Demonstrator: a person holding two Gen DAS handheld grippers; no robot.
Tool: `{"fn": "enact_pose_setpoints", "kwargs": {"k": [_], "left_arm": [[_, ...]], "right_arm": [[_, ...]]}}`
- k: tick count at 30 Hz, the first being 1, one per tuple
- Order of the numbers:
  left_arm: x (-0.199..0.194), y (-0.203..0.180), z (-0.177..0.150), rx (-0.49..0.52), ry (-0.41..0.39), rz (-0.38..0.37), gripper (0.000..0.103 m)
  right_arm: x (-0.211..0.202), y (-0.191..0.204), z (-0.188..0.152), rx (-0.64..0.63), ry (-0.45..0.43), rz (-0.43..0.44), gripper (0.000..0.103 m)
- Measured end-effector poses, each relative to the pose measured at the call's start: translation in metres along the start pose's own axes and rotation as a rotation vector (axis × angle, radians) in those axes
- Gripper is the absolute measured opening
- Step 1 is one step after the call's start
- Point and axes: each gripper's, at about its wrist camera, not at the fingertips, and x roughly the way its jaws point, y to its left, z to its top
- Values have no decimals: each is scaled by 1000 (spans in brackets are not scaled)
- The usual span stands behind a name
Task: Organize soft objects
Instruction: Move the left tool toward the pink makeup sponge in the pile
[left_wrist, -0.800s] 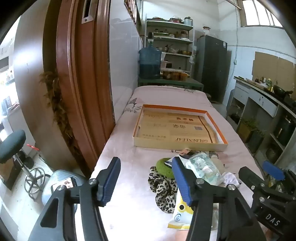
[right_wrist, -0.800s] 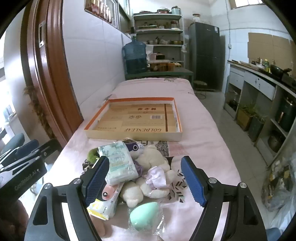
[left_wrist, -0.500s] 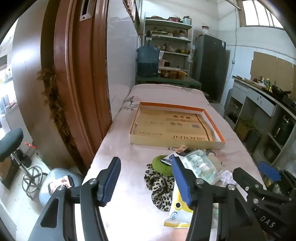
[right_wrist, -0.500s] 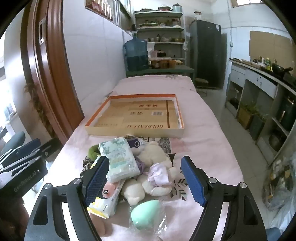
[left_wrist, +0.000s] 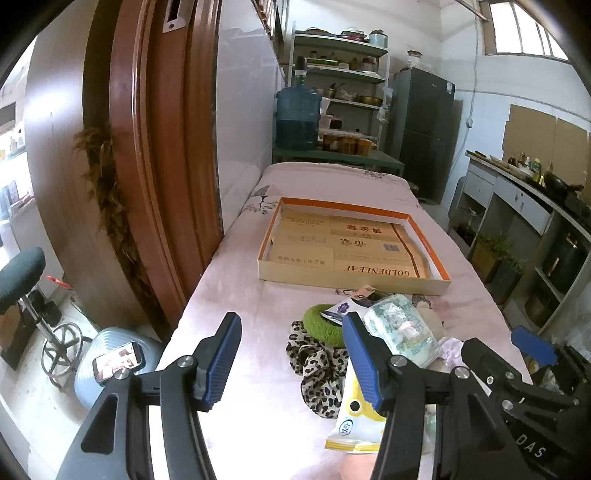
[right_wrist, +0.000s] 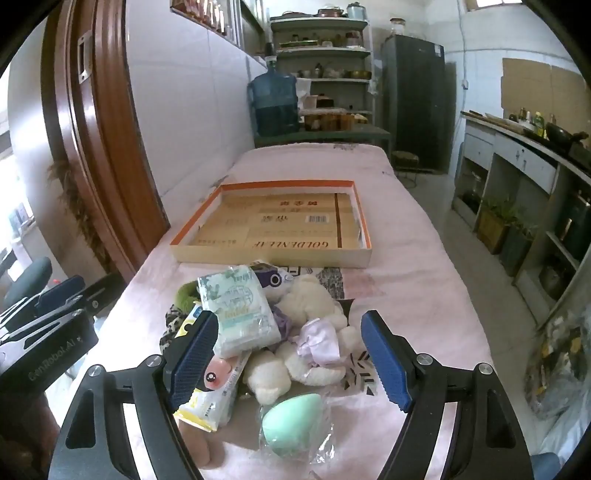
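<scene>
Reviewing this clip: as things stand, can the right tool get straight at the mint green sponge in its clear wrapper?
Probably yes. The mint green sponge lies alone at the near edge of the pile, nothing on top of it, and the right tool hangs open just above and behind it, holding nothing.

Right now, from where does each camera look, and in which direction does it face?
Left wrist: sits on the left tool, faces down the pink table toward the empty box; the right tool shows at the right edge.
Right wrist: sits on the right tool, above the pile with the tissue pack; the left tool shows left.
Both share box, pile, shelves.
</scene>
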Motion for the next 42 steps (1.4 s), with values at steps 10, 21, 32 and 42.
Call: {"fn": "enact_pose_setpoints", "kwargs": {"k": [10,21,32,42], "left_arm": [[6,6,-1,-22,9,5,57],[8,8,-2,-28,15,-1,57],[13,17,-5,-60,31,-3,57],[13,17,-12,-52,44,-40,57]], "right_arm": [[3,-1,-2,3,10,14,81],[5,0,2,-11,19,14,81],[7,-5,0,-7,27,9,81],[14,-23,-5,33,47,-3,81]]}}
